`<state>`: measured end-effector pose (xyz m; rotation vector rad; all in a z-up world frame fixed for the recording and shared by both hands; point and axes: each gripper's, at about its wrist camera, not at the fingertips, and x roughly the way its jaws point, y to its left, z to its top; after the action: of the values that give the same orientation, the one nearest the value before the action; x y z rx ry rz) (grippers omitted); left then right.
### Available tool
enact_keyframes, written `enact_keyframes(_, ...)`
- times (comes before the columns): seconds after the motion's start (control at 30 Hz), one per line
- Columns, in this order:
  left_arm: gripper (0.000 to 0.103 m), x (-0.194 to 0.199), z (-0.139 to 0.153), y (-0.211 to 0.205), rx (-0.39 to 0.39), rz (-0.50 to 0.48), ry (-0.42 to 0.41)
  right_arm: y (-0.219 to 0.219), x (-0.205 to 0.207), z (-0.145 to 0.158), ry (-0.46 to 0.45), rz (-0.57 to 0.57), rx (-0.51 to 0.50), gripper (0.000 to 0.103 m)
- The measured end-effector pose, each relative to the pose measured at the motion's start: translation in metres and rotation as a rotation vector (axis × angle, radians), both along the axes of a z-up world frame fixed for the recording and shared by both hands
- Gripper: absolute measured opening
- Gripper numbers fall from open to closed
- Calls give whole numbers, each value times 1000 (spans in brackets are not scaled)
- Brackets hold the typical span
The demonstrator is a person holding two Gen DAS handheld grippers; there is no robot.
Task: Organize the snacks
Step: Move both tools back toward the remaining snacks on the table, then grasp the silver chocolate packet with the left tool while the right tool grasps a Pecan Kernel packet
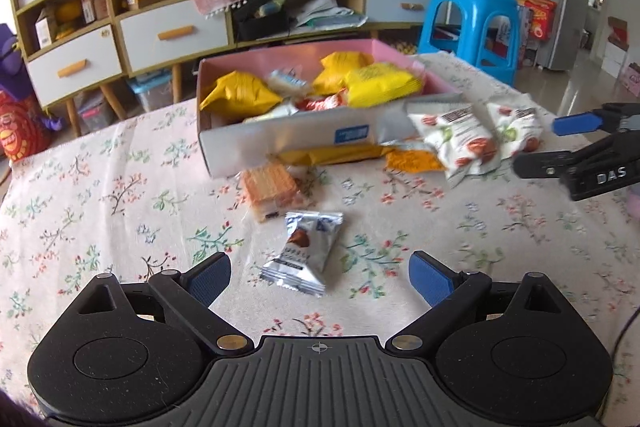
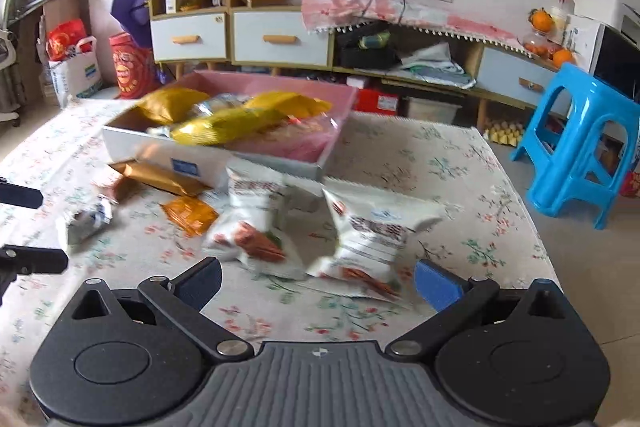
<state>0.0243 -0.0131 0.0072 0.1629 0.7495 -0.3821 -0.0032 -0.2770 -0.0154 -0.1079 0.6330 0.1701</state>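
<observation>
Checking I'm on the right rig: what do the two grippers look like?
Both match: the left gripper and right gripper have black linkage arms, blue finger pads, brass pivot pins and a ribbed grey centre plate. White "DAS" lettering marks the right one's side.

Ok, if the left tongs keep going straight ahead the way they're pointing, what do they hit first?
Most likely the small silver foil snack packet, lying on the floral tablecloth between the open left tongs. The wafer pack lies beyond it; depth is unclear.
</observation>
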Motion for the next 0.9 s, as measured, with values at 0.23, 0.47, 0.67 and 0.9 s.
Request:
enact_keyframes(0.23, 97, 13, -18, 5, -38, 41, 38, -28, 14, -12, 11, -71, 83, 93)
enact_keyframes(0.47, 91, 17, -19, 8, -71, 52, 30, -39, 25, -13, -2, -125, 158, 88)
enact_keyframes(0.67, 63, 22, -15, 8, -86, 64, 19, -33, 39, -16, 13, -140, 197, 76)
enact_keyframes(0.9, 41, 24, -14, 12, -74, 84, 9, -28, 52, -21, 51, -181, 205, 54)
